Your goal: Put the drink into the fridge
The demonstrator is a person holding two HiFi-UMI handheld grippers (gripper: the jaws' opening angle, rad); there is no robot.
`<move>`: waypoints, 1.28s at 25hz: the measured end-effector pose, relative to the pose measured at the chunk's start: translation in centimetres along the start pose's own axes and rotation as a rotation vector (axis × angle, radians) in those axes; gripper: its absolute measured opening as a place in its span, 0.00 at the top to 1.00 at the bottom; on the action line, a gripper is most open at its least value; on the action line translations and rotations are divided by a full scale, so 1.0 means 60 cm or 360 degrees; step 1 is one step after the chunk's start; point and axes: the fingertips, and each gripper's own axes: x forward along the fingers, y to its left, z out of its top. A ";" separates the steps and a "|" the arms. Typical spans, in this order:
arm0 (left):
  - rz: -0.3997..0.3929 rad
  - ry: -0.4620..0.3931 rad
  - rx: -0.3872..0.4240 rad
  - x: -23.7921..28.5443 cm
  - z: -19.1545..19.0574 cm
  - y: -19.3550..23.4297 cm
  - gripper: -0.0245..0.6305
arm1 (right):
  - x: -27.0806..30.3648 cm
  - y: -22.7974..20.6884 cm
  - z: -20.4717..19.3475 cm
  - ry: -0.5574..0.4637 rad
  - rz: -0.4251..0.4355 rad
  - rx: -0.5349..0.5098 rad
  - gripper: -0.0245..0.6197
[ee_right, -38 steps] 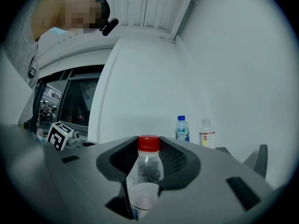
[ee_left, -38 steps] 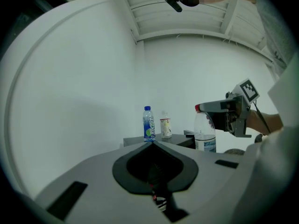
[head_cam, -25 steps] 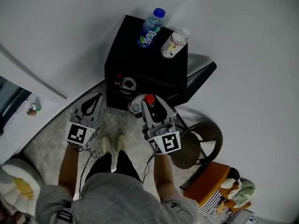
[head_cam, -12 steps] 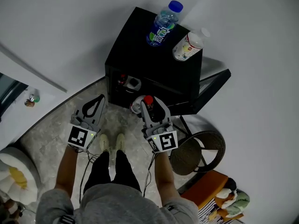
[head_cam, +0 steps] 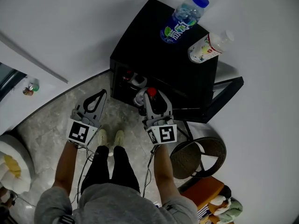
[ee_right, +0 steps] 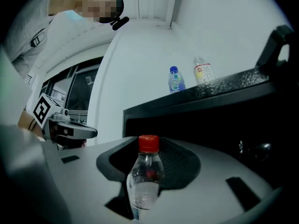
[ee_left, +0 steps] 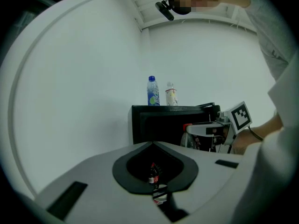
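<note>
A clear drink bottle with a red cap stands upright between the jaws of my right gripper, which is shut on it. In the right gripper view this bottle rises in front of the dark opening of the black mini fridge. The fridge stands against the wall, with my right gripper just before its open front. My left gripper hangs lower left of the fridge, shut and holding nothing; its tips meet.
On the fridge top stand a blue-capped bottle and a white-capped bottle. Some bottles sit inside. The fridge door swings open to the right. A round wicker seat is at my right, and the person's feet are below.
The view has shifted so the fridge sits farther right and larger. My right gripper with the bottle has come closer to the fridge opening. The left gripper has kept its place.
</note>
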 end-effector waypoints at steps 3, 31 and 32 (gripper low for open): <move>0.0022 -0.0014 0.0003 0.008 -0.017 0.007 0.96 | 0.018 -0.013 -0.023 -0.0007 -0.0004 -0.0016 0.73; 0.0140 -0.0049 0.0036 0.073 -0.122 0.085 0.96 | 0.155 -0.070 -0.151 -0.0079 -0.0028 -0.0089 0.73; 0.0141 -0.0051 0.0039 0.073 -0.123 0.087 0.96 | 0.156 -0.071 -0.151 -0.0084 -0.0029 -0.0087 0.73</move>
